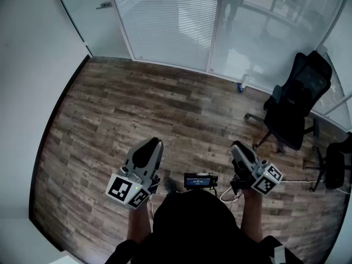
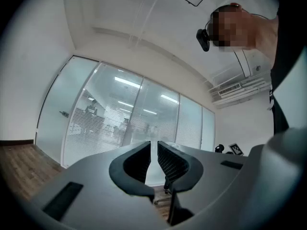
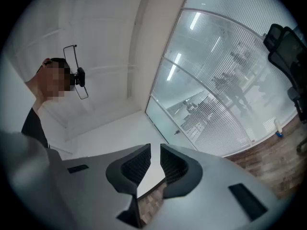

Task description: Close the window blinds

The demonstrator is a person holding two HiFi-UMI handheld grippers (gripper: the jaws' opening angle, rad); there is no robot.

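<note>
White slatted blinds [image 1: 170, 21] hang behind the glass wall at the far side of the room; in the left gripper view the blinds [image 2: 105, 114] let the room behind show through between slats, and they also appear in the right gripper view [image 3: 225, 104]. My left gripper [image 1: 151, 144] is held low in front of my body, far from the glass, its jaws shut with nothing between them [image 2: 154, 150]. My right gripper [image 1: 236, 146] is level beside it, also shut and empty [image 3: 155, 152].
A black office chair [image 1: 297, 103] stands at the right near the glass, with a second one [image 1: 335, 169] at the right edge. A glass door with a handle [image 1: 103, 5] is at the far left. A small blue object [image 1: 240, 87] lies at the wall's foot. Wooden floor [image 1: 154, 109] stretches ahead.
</note>
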